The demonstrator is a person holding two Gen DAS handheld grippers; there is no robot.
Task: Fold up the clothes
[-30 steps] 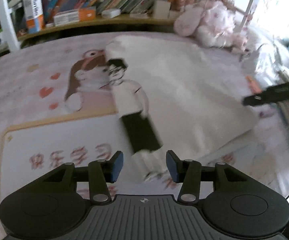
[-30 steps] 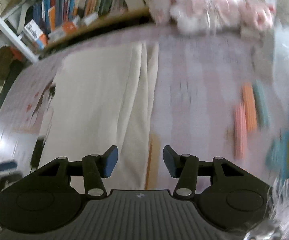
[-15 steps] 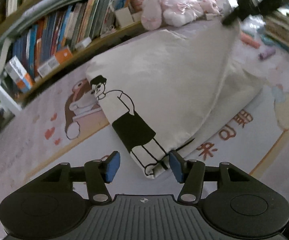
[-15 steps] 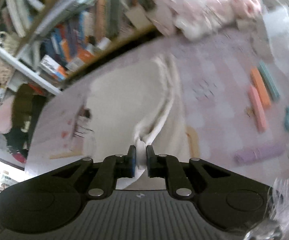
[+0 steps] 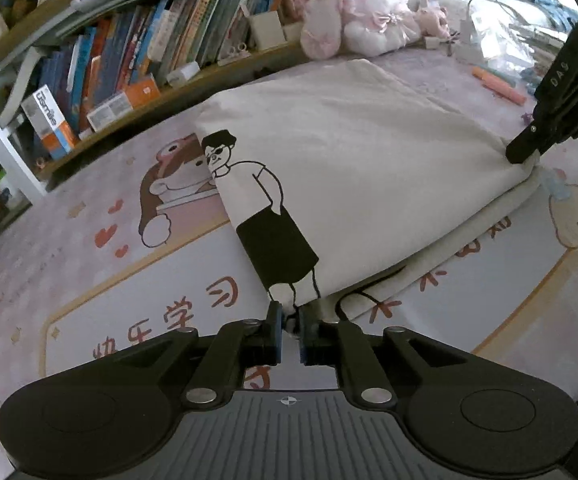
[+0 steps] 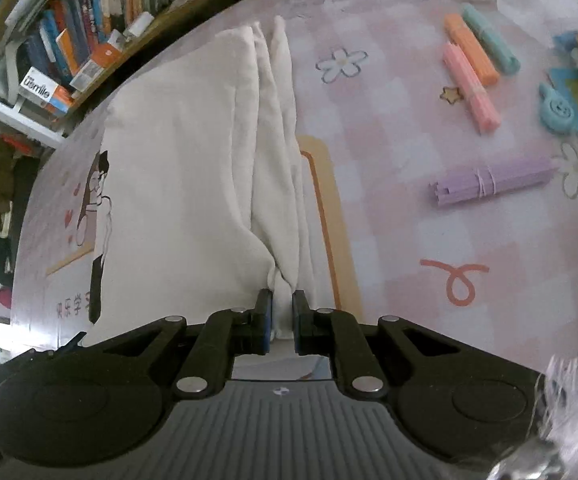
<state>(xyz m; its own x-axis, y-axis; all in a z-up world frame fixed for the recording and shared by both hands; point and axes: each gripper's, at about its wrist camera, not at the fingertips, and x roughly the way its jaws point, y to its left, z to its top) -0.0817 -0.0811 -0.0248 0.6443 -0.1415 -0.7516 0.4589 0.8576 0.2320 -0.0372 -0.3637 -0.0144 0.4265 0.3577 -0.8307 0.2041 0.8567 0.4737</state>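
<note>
A cream T-shirt (image 5: 369,168) with a black cartoon figure printed on it lies folded on a pink play mat (image 5: 89,280). My left gripper (image 5: 287,326) is shut on the shirt's near corner, at the figure's feet. In the left wrist view the right gripper (image 5: 523,156) pinches the shirt's far right corner. In the right wrist view the T-shirt (image 6: 177,184) stretches away with bunched folds down its right side, and my right gripper (image 6: 280,314) is shut on that bunched edge.
A low shelf of books (image 5: 129,64) runs along the far edge, with pink plush toys (image 5: 361,28) beside it. Bundles of pink, orange, green and purple sticks (image 6: 489,180) lie on the mat to the right of the shirt.
Both grippers went from open to shut on the shirt: the right one half a second ago, the left one just now. The right side of the shirt, lifted before, is lower now.
</note>
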